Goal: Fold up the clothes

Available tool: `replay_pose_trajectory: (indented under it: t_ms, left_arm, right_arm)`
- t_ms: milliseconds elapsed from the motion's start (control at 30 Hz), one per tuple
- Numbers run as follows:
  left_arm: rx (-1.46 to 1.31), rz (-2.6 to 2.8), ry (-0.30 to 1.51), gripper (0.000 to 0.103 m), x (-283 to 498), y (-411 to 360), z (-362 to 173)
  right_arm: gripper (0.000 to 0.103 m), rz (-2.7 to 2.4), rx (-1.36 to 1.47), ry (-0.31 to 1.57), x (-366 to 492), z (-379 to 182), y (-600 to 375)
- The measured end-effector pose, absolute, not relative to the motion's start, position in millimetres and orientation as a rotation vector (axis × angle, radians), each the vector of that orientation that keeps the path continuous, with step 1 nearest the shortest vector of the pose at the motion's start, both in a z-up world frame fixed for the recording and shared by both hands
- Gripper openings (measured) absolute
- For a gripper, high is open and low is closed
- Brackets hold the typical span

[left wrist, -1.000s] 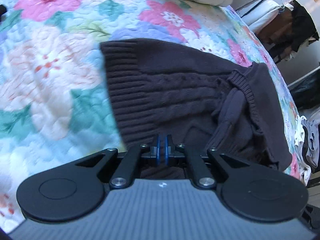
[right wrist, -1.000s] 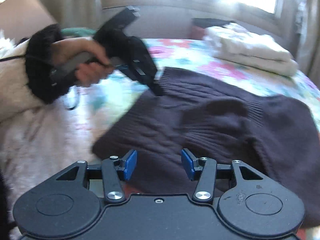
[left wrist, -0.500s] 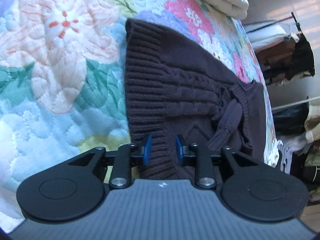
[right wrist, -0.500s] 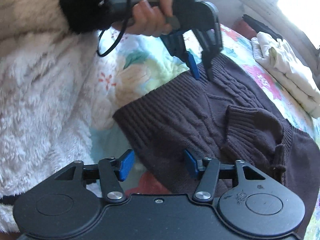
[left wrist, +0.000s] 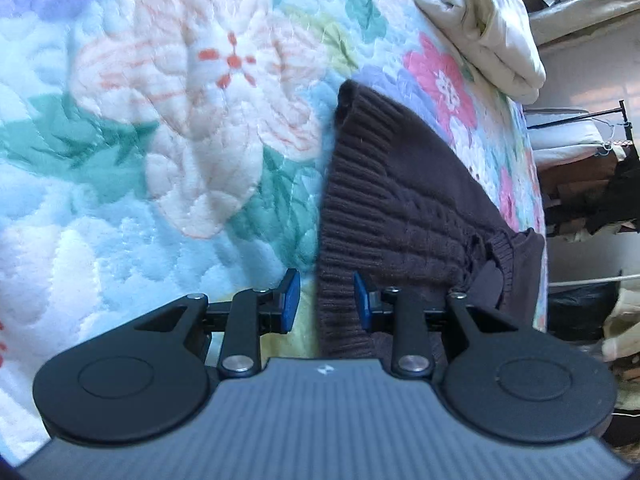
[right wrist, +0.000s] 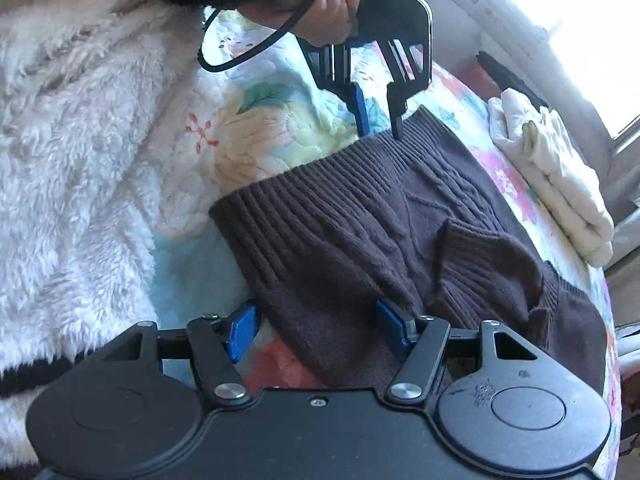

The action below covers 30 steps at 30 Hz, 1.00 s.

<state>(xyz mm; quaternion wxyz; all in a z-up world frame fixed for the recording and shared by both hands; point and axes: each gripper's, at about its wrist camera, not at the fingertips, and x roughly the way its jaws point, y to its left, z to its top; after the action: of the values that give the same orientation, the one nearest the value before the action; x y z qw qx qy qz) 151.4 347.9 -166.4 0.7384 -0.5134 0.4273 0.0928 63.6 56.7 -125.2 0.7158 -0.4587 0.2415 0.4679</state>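
Now both grippers are opening over the dark brown sweater point(right wrist: 360, 232) lying on the flowered bed quilt point(left wrist: 160, 160), the left gripper point(left wrist: 326, 300) straddling its ribbed hem without pinching, the right gripper point(right wrist: 316, 328) spread wide around the near edge.

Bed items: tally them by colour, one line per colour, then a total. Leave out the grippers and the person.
Dark brown: 1, the knit sweater
Cream white: 1, the folded garment near the bed's far edge
Multicoloured floral: 1, the quilt under both
Total: 3
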Motion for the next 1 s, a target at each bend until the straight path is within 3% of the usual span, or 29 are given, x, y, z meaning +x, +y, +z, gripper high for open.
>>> replay_pose_trajectory:
  t_ms: [33, 133, 200, 233, 300, 333, 700, 1000]
  left_arm:
    - [-1.12, 0.187, 0.943, 0.031, 155, 347, -168]
    - [-1.111, 0.147, 0.937, 0.054, 163, 342, -169]
    - [-1.13, 0.141, 0.918, 0.056, 167, 342, -171]
    - [-1.114, 0.13, 0.914, 0.053, 170, 340, -170]
    - [-1.046, 0.11, 0.921, 0.017, 180, 332, -168]
    - [-1.014, 0.104, 0.916, 0.007, 183, 327, -165]
    - [-0.736, -0.106, 0.699, 0.007, 212, 273, -90]
    - [-0.492, -0.34, 0.634, 0.006, 318, 167, -10]
  right_arm:
    - [0.069, 1.03, -0.99, 0.543, 67, -124, 58]
    - [0.068, 0.998, -0.898, 0.559, 83, -118, 59]
    - [0.066, 0.964, -0.854, 0.546, 93, -114, 58]
    - [0.054, 0.962, -0.825, 0.561, 99, -113, 57]
    - [0.032, 0.964, -0.76, 0.603, 113, -109, 54]
    - [0.024, 0.972, -0.719, 0.624, 118, -107, 53]
    - [0.017, 0.819, -0.385, 0.477, 142, -39, -6]
    - [0.013, 0.558, -0.261, 0.429, 190, -15, -74]
